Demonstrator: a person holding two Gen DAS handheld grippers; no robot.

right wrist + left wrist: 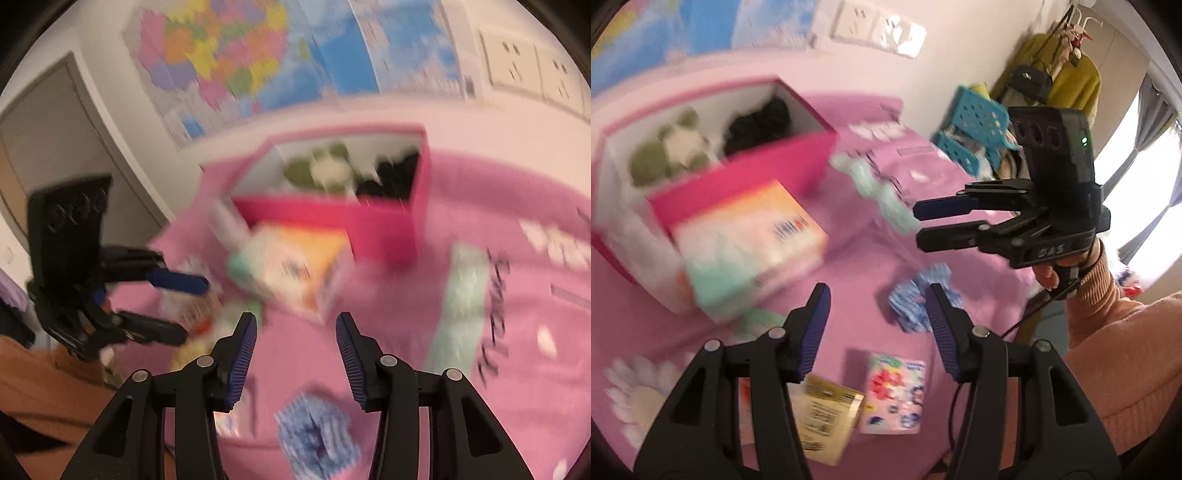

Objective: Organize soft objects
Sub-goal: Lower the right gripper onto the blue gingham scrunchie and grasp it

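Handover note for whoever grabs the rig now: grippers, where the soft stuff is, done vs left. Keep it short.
Left gripper: jaws open, nothing between them.
Right gripper: jaws open, empty, above the bed.
Pink box: sits open on the pink bedspread and already holds a green and white plush and a black soft item.
Left to do: blue and white cloth and mint green cloth lie loose on the bedspread.
Frames are motion-blurred; check positions before grasping.
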